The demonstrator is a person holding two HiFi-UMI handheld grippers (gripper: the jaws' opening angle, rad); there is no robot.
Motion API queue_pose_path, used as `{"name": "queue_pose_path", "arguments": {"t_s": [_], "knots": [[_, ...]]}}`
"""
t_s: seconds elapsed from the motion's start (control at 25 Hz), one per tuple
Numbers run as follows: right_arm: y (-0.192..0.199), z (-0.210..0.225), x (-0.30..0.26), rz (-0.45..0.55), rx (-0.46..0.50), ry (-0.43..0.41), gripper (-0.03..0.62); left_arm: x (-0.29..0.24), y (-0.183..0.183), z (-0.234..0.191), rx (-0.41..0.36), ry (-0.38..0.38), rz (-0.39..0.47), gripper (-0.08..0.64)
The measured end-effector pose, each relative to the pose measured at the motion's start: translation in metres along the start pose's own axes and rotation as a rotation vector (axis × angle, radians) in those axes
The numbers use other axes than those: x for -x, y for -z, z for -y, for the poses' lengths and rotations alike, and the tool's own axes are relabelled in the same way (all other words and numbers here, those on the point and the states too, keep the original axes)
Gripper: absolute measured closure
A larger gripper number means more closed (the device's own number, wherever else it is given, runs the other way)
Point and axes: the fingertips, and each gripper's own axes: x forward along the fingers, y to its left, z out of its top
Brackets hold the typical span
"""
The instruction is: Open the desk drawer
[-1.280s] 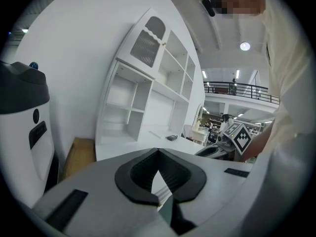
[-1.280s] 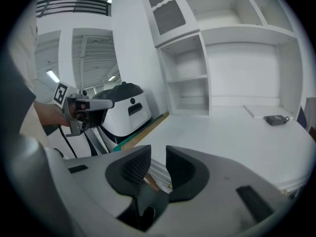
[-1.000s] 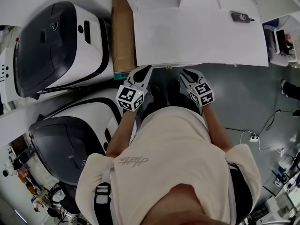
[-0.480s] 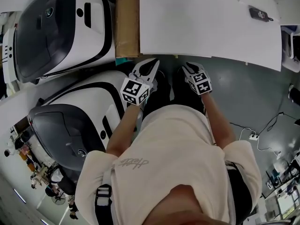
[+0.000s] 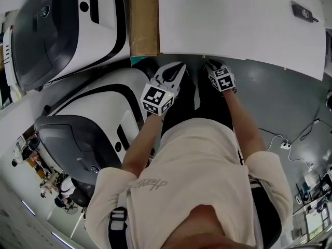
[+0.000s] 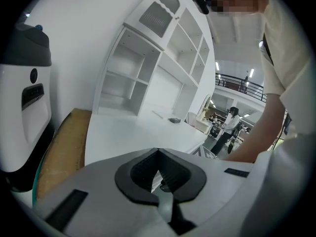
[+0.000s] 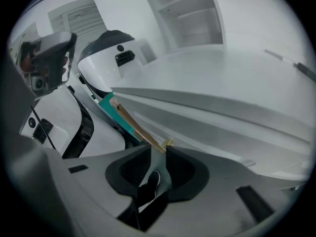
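The white desk [image 5: 233,25] fills the top of the head view, its front edge just ahead of both grippers. My left gripper [image 5: 179,66] is at the desk's left front corner, tips together, nothing between them; in its own view the left gripper [image 6: 158,152] looks over the desk top [image 6: 128,132]. My right gripper [image 5: 211,65] hangs lower at the front edge, jaws apart and empty. In its own view the right gripper [image 7: 154,149] points under the top at the desk's white front panel [image 7: 212,132]. No drawer handle shows.
A brown cardboard box [image 5: 143,19] stands against the desk's left side. Two large white and black machines [image 5: 62,30] [image 5: 98,118] crowd the left. A small dark device [image 5: 302,12] lies on the desk's far right. A cable with a power strip [image 5: 284,145] lies on the grey floor.
Both grippers have sunk and come closer to the desk's front edge, the right one more. The right gripper's jaws stay equally apart.
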Motion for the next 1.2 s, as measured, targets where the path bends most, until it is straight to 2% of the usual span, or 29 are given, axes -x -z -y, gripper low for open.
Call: {"name": "queue_pose_path", "arguments": {"t_s": [0.32,0.48,0.72,1.04,1.2], "knots": [[0.009,0.008,-0.046,-0.056,-0.061,0.042,0.495,-0.007,0.008,-0.019,0.010,0.011,-0.016,0.560],[0.010,0.015,-0.057,-0.065,-0.078,0.096,0.495,-0.010,0.009,-0.021,0.006,0.032,-0.020,0.560],[0.008,0.015,-0.071,-0.070,-0.158,0.123,0.486,-0.003,0.016,-0.031,0.016,0.042,-0.033,0.560],[0.008,0.020,-0.083,-0.079,-0.189,0.161,0.486,0.003,0.020,-0.039,0.015,0.045,-0.034,0.560],[0.011,0.021,-0.090,-0.074,-0.267,0.177,0.496,0.010,0.022,-0.046,0.007,0.030,-0.032,0.560]]}}
